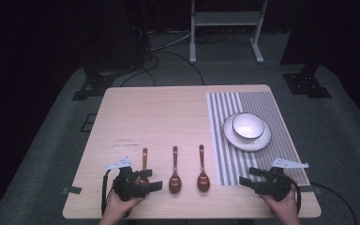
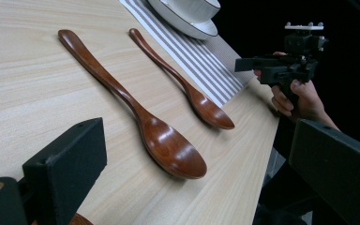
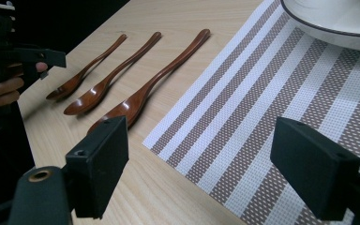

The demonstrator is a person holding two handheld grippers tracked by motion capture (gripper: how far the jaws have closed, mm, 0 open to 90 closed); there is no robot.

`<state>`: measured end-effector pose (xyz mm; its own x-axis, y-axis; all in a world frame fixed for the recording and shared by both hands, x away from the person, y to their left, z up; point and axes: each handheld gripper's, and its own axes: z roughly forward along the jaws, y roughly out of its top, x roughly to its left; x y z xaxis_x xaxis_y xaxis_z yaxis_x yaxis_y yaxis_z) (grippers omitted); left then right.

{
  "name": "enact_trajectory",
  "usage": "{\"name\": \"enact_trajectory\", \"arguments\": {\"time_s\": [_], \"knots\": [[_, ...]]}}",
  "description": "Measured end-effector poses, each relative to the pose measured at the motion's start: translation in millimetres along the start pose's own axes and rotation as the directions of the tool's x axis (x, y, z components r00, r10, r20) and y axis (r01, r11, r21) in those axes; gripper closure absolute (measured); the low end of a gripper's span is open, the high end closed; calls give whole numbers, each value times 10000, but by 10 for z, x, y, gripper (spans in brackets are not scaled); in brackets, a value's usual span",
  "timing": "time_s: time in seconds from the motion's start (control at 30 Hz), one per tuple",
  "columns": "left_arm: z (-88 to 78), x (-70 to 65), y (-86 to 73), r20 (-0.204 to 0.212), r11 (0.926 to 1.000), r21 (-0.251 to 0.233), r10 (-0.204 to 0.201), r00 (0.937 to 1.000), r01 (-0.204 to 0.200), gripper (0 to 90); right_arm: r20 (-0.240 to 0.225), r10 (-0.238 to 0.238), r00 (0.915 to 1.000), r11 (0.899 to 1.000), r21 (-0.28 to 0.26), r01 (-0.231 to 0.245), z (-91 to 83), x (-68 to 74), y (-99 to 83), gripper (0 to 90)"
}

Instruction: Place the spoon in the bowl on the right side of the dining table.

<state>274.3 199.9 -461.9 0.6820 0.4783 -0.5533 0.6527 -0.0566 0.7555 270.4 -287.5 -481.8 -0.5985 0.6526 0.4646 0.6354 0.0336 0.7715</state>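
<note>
Three brown wooden spoons (image 1: 174,172) are laid in a neat row on the pale wooden bench (image 1: 168,112), left of the striped mat (image 1: 258,154). Both the left gripper (image 1: 152,186) and right gripper (image 1: 244,181) are held wide and empty, ready to pick.

dim room, lit wooden table (image 1: 168,112) in the middle

grey carpet floor (image 1: 347,140) around the table, dark beyond it. white metal stand frame (image 1: 227,28) at the back, black cables (image 1: 168,56) trailing on the floor in front of it. black base brackets (image 1: 308,84) at both far corners of the table. light falls mainly on the table.
</note>
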Motion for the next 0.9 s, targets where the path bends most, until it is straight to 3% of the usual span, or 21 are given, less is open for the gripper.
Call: {"name": "enact_trajectory", "arguments": {"time_s": [0.43,0.9], "knots": [[14,-32,-5,94,10000,93,5,10000,-6,32,-247,-13,9997,9999,165,17,77,24,89,184],[134,-118,41,478,9991,409,129,9988,-149,32,-688,-296,9972,9987,394,323,251,80,332,184]]}}
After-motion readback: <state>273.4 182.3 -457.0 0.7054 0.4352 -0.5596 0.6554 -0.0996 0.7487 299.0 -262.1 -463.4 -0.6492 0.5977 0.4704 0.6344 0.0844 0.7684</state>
